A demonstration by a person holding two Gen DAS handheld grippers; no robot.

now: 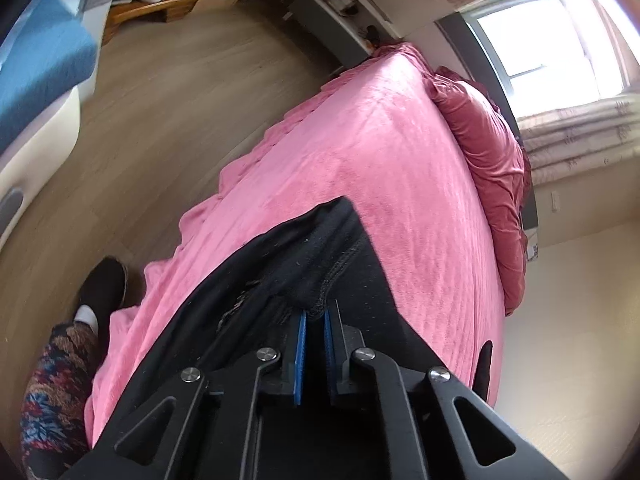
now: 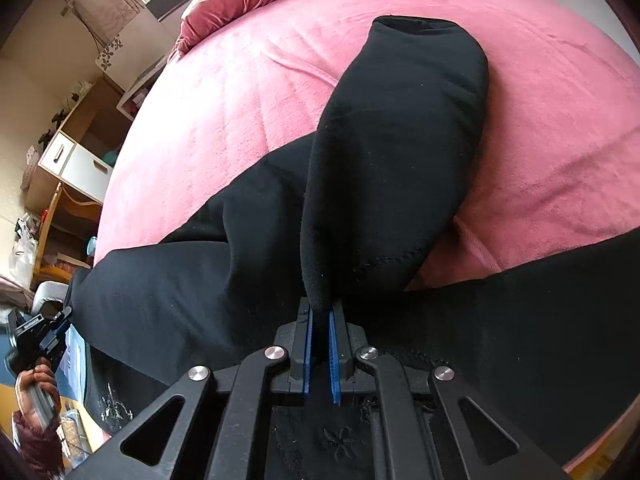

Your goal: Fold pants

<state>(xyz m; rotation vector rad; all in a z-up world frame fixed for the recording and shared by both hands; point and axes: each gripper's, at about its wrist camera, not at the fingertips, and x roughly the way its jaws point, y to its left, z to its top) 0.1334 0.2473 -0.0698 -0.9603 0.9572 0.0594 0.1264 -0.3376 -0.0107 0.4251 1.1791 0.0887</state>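
Black pants (image 2: 224,264) lie on a pink bed cover (image 2: 224,120). My right gripper (image 2: 321,316) is shut on a fold of one pant leg (image 2: 400,140), which rises from the jaws and stretches away over the bed. My left gripper (image 1: 316,314) is shut on a stitched hem edge of the pants (image 1: 308,268), lifted a little above the pink cover (image 1: 360,160). The left gripper (image 2: 44,340) also shows at the far left of the right wrist view, in a hand.
Dark pink pillows (image 1: 492,176) lie at the head of the bed by the window. The wooden floor (image 1: 160,100) runs beside the bed. My foot in a dark slipper (image 1: 104,292) stands at the bed's edge. Shelves and drawers (image 2: 76,160) stand past the bed.
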